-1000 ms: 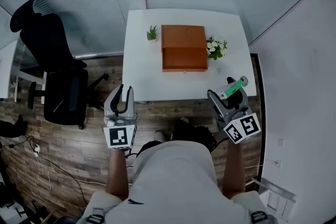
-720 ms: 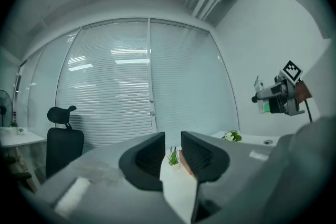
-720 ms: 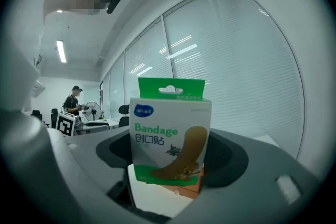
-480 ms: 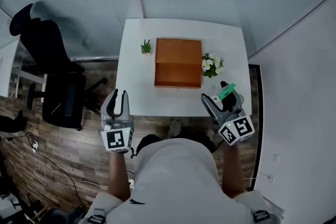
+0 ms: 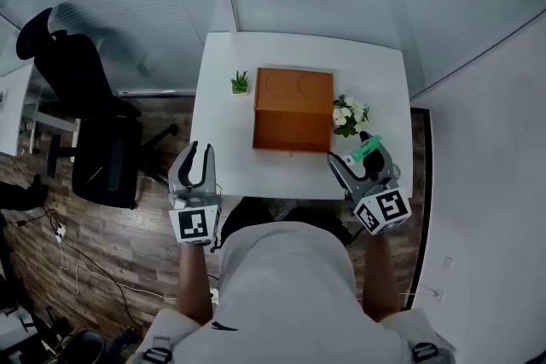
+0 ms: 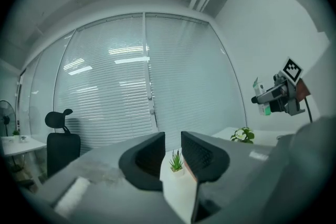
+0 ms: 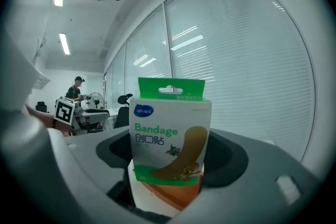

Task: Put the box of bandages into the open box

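Note:
An orange wooden box [image 5: 293, 109] stands in the middle of the white table [image 5: 223, 111] with its lid folded back. My right gripper [image 5: 363, 158] is shut on the green and white box of bandages [image 5: 368, 149], which stands upright between its jaws [image 7: 170, 134] above the table's near right corner. The left gripper view shows that box from the side [image 6: 265, 108]. My left gripper [image 5: 199, 158] hangs at the table's near left edge, its jaws a narrow gap apart with nothing between them [image 6: 172, 152].
A small green potted plant [image 5: 241, 83] stands left of the orange box and white flowers [image 5: 350, 115] stand right of it. A black office chair [image 5: 85, 115] is on the wooden floor to the left. Window blinds run behind the table.
The person has stepped closer to the table. Both grippers now reach its near edge. The right gripper still holds the bandage box.

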A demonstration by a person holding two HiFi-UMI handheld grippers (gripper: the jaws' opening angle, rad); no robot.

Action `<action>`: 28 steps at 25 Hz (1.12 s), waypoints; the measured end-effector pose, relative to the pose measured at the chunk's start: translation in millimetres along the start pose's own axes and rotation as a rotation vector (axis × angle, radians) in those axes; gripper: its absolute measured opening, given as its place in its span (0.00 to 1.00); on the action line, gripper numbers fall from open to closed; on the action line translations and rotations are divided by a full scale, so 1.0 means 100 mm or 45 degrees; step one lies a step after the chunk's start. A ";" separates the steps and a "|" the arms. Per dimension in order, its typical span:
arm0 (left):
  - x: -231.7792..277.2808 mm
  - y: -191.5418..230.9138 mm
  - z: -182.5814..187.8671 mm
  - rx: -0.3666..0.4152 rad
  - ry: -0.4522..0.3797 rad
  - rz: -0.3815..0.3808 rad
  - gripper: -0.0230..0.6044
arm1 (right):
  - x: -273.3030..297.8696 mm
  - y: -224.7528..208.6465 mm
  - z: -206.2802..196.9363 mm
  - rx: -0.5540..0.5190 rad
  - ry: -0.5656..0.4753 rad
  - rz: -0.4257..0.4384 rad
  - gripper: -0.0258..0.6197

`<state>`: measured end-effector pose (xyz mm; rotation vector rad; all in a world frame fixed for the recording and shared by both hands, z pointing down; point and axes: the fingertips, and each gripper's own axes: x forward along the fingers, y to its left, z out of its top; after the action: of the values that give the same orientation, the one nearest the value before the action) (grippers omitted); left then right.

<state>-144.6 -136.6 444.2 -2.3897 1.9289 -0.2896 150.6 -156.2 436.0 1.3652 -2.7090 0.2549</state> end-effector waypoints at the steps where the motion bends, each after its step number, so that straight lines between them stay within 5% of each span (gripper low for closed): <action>1: 0.03 0.03 -0.01 -0.009 0.001 -0.001 0.21 | 0.04 -0.01 -0.02 -0.001 0.003 -0.009 0.61; 8: 0.16 0.17 -0.01 -0.027 -0.020 -0.020 0.21 | 0.27 -0.15 -0.24 -0.075 0.083 -0.117 0.61; 16: 0.13 0.14 -0.11 -0.037 -0.006 -0.052 0.21 | 0.78 -0.31 -0.73 -0.514 0.387 -0.218 0.61; 22: 0.10 0.24 -0.15 -0.047 -0.002 -0.033 0.21 | 1.17 -0.14 -1.37 -1.120 0.784 -0.003 0.61; 28: 0.10 0.27 -0.17 -0.058 0.004 -0.019 0.21 | 1.29 -0.10 -1.90 -1.444 1.110 0.292 0.61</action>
<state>-171.3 -150.7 457.5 -2.4344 1.9405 -0.2525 84.1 -227.3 643.9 0.4231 -1.6979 -0.4951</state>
